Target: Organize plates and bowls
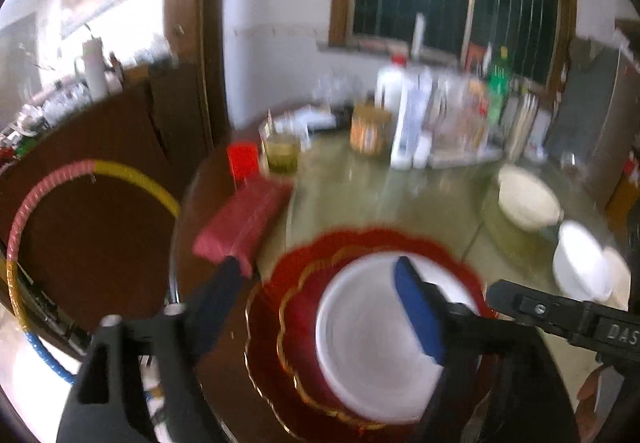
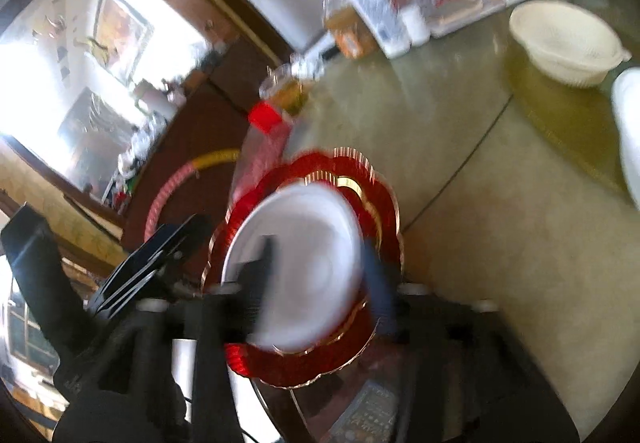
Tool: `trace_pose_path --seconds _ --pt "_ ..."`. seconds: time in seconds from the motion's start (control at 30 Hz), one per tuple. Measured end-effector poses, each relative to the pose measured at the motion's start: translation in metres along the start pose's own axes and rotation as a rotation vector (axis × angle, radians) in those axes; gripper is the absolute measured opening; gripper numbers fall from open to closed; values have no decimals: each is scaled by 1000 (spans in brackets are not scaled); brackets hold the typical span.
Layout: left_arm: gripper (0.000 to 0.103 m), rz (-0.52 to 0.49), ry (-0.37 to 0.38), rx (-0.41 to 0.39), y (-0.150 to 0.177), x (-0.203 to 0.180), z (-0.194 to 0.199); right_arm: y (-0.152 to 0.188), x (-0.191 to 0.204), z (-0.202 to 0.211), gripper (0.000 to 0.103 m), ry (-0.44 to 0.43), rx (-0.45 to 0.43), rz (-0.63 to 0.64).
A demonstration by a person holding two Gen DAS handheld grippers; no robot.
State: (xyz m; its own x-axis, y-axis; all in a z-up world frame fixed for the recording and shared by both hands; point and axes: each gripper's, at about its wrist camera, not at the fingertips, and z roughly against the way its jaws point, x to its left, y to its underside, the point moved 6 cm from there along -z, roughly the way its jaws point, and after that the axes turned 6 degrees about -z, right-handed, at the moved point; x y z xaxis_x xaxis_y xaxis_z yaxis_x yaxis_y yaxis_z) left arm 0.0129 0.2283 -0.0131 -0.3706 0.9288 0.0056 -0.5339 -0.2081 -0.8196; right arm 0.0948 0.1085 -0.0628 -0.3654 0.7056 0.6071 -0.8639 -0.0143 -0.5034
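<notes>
A white plate (image 1: 360,339) lies on a red scalloped plate with gold trim (image 1: 292,275) at the near edge of the round table. My left gripper (image 1: 316,307) is open just above them, one finger off the left rim, the blue-padded finger (image 1: 416,315) over the white plate. In the right wrist view the same white plate (image 2: 312,263) on the red plate (image 2: 360,179) sits between my right gripper's (image 2: 320,263) open fingers. A cream bowl (image 1: 526,199) and a white bowl (image 1: 580,267) stand at the right.
Bottles, jars and boxes (image 1: 420,119) crowd the table's far side. A red box (image 1: 244,219) and a glass jar (image 1: 282,153) sit left of the plates. A hula hoop (image 1: 80,179) leans against the wooden cabinet at left. The other gripper (image 1: 560,315) enters from the right.
</notes>
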Motion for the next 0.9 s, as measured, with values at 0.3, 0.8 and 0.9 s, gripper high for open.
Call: trace_pose_path --seconds 0.3,0.8,0.9 --pt "85 138 77 -220 -35 -13 40 -29 -18 93 69 -133 -346 -122" --pt "90 -135 369 5 -31 -199 -17 -15 -155 188 72 -9 -484 -494" --pt "90 -161 392 89 -25 -226 -40 -9 -179 190 72 -2 -453 -570"
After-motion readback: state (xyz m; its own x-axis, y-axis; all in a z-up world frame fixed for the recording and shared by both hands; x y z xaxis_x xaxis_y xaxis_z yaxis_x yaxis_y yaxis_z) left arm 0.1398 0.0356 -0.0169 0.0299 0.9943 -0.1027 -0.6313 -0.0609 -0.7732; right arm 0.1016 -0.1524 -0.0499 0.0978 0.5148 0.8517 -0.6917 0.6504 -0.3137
